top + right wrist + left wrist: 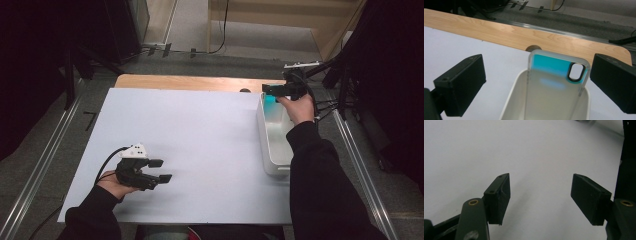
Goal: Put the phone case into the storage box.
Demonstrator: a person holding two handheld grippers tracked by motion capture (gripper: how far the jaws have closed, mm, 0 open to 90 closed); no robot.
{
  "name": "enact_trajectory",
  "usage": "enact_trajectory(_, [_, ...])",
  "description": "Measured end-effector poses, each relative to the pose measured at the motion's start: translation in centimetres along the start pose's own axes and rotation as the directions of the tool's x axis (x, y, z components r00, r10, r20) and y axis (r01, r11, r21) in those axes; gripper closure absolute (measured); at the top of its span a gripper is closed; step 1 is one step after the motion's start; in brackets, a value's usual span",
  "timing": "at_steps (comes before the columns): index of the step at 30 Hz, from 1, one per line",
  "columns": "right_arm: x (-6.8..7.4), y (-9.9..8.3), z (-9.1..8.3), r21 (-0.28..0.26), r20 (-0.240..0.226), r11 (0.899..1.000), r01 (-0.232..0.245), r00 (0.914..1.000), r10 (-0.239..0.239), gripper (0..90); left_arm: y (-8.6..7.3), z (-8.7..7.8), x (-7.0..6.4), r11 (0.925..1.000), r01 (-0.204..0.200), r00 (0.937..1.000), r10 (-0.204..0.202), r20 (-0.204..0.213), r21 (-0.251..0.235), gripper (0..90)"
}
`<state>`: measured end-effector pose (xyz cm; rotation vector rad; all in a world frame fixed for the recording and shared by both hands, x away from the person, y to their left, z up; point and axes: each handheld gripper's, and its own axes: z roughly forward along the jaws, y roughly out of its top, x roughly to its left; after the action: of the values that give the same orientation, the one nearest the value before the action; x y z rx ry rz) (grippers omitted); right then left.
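We note black sleeves point(320, 185) on both arms; black left gripper point(161, 170) has a white top plate, black cable.

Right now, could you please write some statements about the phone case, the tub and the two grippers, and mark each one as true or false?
1. The phone case stands in the white tub. True.
2. The right gripper is shut on the phone case. False: its jaws are open, one on each side of the case, apart from it.
3. The left gripper is open over the white sheet and holds nothing. True.
4. The tub sits at the left edge of the table. False: it sits at the right edge of the sheet.
5. The case has a camera cutout near its top corner. True.
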<state>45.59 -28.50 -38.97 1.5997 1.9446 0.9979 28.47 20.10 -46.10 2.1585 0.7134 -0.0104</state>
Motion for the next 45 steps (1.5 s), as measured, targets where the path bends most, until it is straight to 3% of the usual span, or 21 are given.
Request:
enact_trajectory(6, [0.7,0.5,-1.2,-0.016,-0.019,1.0,0.026,0.9995,-0.026,0.0,0.0,0.0,0.0,1.0,0.002,1.0,-0.002,0.0,-0.001,31.4])
enact_trajectory(9, [0.9,0.7,-1.9,-0.018,-0.058,0.999,0.04,0.9975,-0.041,0.0,0.0,0.0,0.0,1.0,0.003,1.0,-0.003,0.0,-0.005,31.4])
enact_trajectory(12, [1.0,0.8,-2.6,-0.015,-0.101,0.999,0.036,0.9942,-0.037,7.6,0.0,0.0,0.0,1.0,0.002,1.0,-0.002,0.004,-0.002,31.4])
enact_trajectory(21, [2.1,0.7,-4.2,-0.019,-0.218,0.996,0.087,0.9719,-0.09,7.6,0.0,0.0,0.0,1.0,0.003,1.0,-0.003,0.005,-0.002,31.4])
enact_trajectory(25, [2.7,0.4,-4.8,-0.014,-0.241,0.995,0.103,0.965,-0.104,7.7,0.0,0.0,0.0,1.0,0.002,1.0,-0.002,0.005,-0.004,31.4])
enact_trajectory(27, [3.0,0.2,-5.1,-0.018,-0.244,0.993,0.114,0.963,-0.114,12.1,0.0,0.0,0.1,1.0,0.002,1.0,-0.002,0.005,-0.003,31.4])
enact_trajectory(30, [3.4,-0.1,-5.4,-0.011,-0.275,0.993,0.114,0.9548,-0.112,12.1,0.0,0.0,0.0,1.0,0.002,1.0,-0.002,0.005,-0.003,31.4])
enact_trajectory(40, [4.9,-1.1,-6.2,-0.009,-0.317,0.988,0.151,0.9369,-0.146,12.2,0.0,0.0,0.0,1.0,0.005,1.0,-0.005,0.007,-0.004,31.5])
enact_trajectory(45, [5.6,-1.7,-6.7,-0.011,-0.328,0.987,0.161,0.9319,-0.156,12.2,0.0,0.0,0.0,1.0,0.005,1.0,-0.005,0.008,-0.005,31.4])
